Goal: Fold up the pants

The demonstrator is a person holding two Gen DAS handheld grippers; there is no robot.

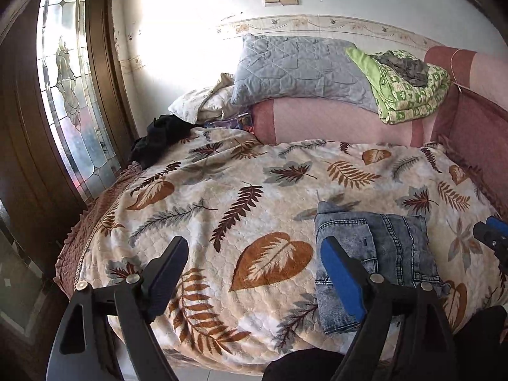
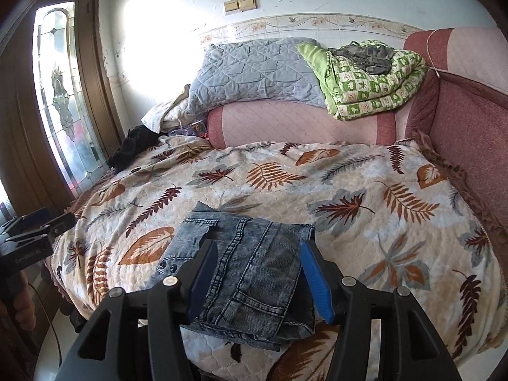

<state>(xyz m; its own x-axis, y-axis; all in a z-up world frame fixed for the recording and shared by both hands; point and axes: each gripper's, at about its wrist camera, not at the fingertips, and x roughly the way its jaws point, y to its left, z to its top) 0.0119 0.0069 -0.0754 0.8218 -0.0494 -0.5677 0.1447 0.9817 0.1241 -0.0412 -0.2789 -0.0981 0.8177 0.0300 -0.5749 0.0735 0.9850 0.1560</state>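
A: Start close. What are the claws doing?

B: The right gripper (image 2: 258, 277) hangs over the near end of the jeans (image 2: 244, 273), its blue-padded fingers spread wide with denim showing between them and nothing pinched. The left gripper (image 1: 254, 281) is off to the side above the bare blanket (image 1: 203, 222), also spread wide and empty.

A: And the jeans themselves?

B: They lie on the near edge of the bed as a compact, squarish bundle of several layers, a back pocket and two dark rivets facing up. I judge the folding done, or nearly so; the stack looks settled.

A: So what does the next move need?

B: Probably only lifting both tools away without snagging the top layer. If one more fold were wanted, each claw would have to bite a thick corner, and stacked denim resists that.

A: Textures?

B: Washed grey-blue denim, stiff, ridged with double seams. Beneath it a plush quilted cream blanket printed with rust, brown and grey leaves.

A: Farther back?

B: A pink padded bolster (image 2: 301, 123), a grey quilted pillow (image 2: 254, 70) on top, and a folded green patterned quilt (image 2: 371, 82) beside it. A dark garment (image 1: 158, 139) lies crumpled near the stained-glass door (image 1: 70, 89).
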